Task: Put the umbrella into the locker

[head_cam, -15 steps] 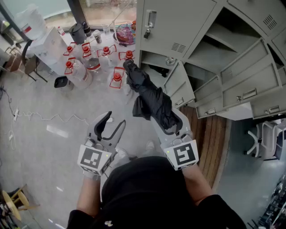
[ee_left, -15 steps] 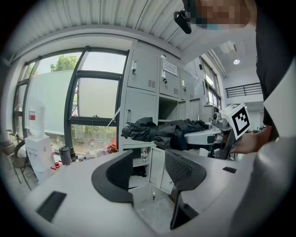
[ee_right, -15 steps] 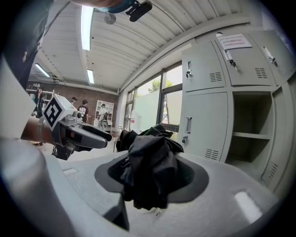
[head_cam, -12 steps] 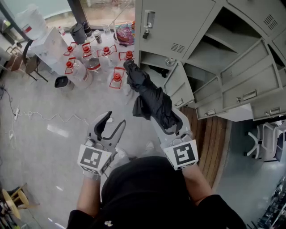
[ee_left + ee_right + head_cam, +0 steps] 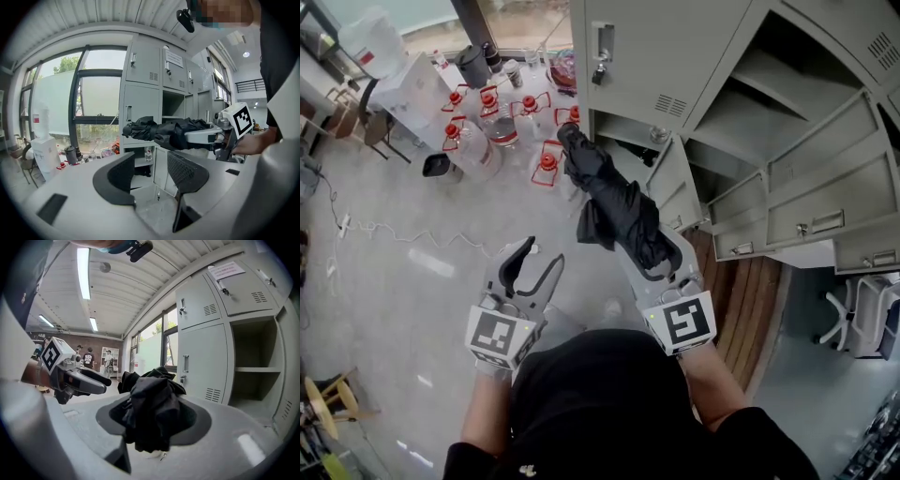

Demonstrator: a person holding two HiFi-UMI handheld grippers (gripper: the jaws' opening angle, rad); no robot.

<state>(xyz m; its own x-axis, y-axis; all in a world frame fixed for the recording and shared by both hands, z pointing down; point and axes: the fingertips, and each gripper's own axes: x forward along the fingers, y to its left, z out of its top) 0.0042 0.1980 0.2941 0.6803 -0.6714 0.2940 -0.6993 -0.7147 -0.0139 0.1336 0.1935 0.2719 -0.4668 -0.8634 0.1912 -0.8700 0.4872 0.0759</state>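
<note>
Seen from the head view, red-capped water jugs point(image 5: 483, 127) stand on the floor at 11 o'clock. Below them, at 7 o'clock, the left claw point(image 5: 541, 253) hangs spread wide with nothing between its jaws. The folded black umbrella point(image 5: 614, 202) lies near the middle, pinched at its near end by the right claw point(image 5: 661, 267) and slanting toward 11 o'clock, its far end close beside the open lower compartments of the grey locker point(image 5: 675, 56) that fills 1 to 3 o'clock.
</note>
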